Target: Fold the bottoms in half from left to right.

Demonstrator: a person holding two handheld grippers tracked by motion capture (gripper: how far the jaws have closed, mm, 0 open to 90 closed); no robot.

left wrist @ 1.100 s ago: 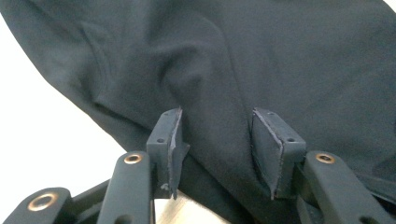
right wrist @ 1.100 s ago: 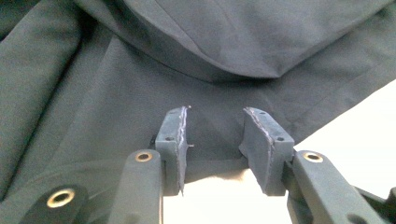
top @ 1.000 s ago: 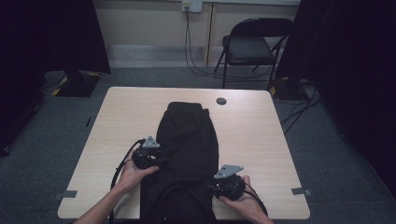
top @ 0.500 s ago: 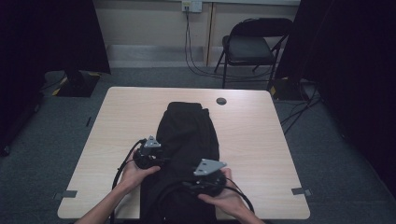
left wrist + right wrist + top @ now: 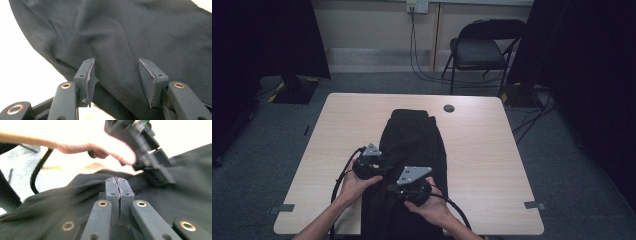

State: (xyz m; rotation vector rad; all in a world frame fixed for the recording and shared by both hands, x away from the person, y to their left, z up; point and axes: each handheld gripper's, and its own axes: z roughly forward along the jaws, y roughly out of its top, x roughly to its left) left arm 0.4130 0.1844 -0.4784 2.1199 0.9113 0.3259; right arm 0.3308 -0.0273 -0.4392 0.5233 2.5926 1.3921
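Lying lengthwise down the middle of the tabletop (image 5: 492, 150), the black garment (image 5: 414, 135) runs from upper centre to the bottom edge of the high view, where both hands work on its lower part. The left tool (image 5: 379, 167) is seen at the cloth's left edge, lower left of centre; its jaws stand apart and have just been opening, with a raised ridge of cloth (image 5: 113, 65) between the pads but not pressed by them. The right tool (image 5: 399, 188) sits lower, near bottom centre, on top of the fabric; its jaws have just been closing and now stand shut, pad against pad. In the right gripper view a fold rises toward the tips of that tool (image 5: 119, 180), yet whether any cloth is actually pinched cannot be told.

Several slips are judged possible. If the right tool has closed on nothing, a pull would leave the garment unmoved. If only a thin edge is caught, it could slide out under tension. With the left jaws loose, the ridge may flatten, or the whole garment may be dragged off the tabletop's near edge by a one-sided pull.
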